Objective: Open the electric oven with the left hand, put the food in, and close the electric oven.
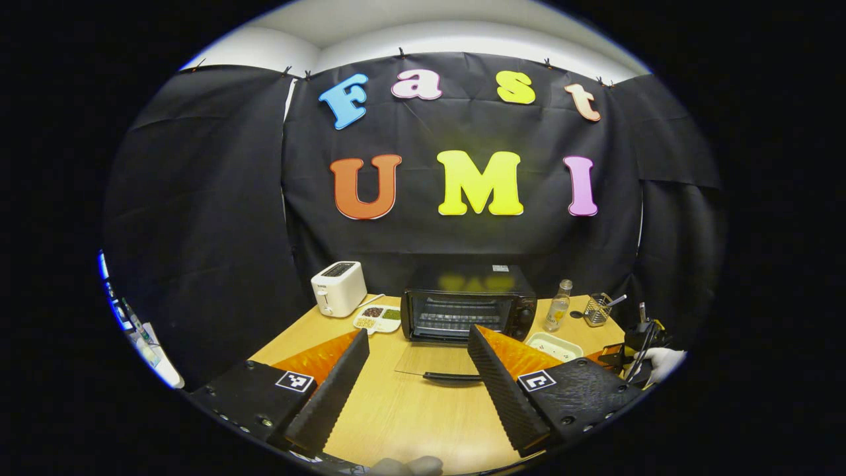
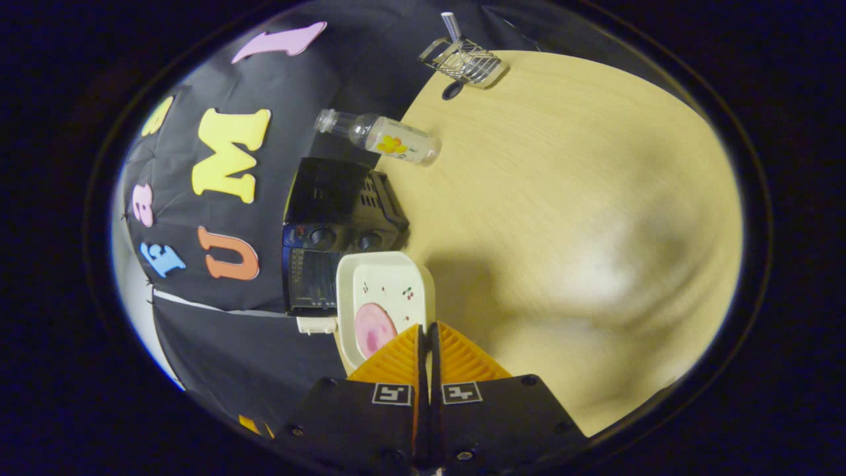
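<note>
The black electric oven [image 1: 462, 307] stands at the back of the wooden table with its glass door [image 1: 429, 360] folded down flat, handle [image 1: 453, 377] nearest me. My left gripper [image 1: 418, 331] hovers open in front of it, holding nothing. To the oven's right lies a white dish [image 1: 554, 345]. In the right gripper view this white dish [image 2: 386, 291] carries a pink slice of food [image 2: 373, 327], and my right gripper [image 2: 428, 328] is shut on its near rim. The oven [image 2: 334, 221] lies just beyond the dish. A gloved hand [image 1: 664, 360] holds the right gripper [image 1: 628, 354].
A white toaster [image 1: 338, 287] and a divided dish of condiments [image 1: 378, 318] sit left of the oven. A clear bottle [image 1: 558, 305] and a wire basket [image 1: 598, 309] stand to its right, also seen as bottle [image 2: 390, 139] and basket [image 2: 462, 59]. Bare table [image 2: 581, 231] stretches beside the dish.
</note>
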Action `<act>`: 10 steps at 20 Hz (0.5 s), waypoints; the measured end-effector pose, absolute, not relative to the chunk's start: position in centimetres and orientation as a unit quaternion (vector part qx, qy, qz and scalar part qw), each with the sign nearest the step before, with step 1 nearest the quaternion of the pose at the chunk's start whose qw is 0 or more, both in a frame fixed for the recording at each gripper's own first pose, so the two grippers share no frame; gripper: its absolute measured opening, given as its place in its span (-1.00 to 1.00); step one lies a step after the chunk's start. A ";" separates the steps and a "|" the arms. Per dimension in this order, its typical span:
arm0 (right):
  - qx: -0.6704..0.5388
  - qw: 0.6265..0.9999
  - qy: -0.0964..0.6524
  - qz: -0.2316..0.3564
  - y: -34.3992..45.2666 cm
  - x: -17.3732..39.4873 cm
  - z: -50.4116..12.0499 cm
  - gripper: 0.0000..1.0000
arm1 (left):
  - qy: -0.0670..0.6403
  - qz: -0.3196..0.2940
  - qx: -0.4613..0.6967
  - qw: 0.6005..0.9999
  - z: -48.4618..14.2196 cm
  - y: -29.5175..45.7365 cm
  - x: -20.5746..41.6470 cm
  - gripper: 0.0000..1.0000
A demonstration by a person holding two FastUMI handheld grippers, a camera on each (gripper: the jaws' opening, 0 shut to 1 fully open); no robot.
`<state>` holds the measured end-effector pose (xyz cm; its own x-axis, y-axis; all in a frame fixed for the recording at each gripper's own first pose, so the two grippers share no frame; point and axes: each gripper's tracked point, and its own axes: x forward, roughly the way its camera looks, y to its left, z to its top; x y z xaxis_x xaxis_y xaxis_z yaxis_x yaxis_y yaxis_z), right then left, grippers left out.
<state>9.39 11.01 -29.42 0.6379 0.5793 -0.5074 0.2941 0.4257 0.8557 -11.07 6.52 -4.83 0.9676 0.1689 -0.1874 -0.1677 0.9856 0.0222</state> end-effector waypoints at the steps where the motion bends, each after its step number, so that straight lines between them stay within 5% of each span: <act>1: 0.535 0.736 0.405 0.089 12.5 9.1 -29.1 -0.98 | 0.095 0.079 0.002 0.992 -5.1 7.5 -11.7 0.93; 10: 0.574 0.710 0.402 0.063 27.6 7.5 -29.1 -0.99 | 0.096 0.098 -0.004 0.991 -5.7 17.1 -16.8 0.92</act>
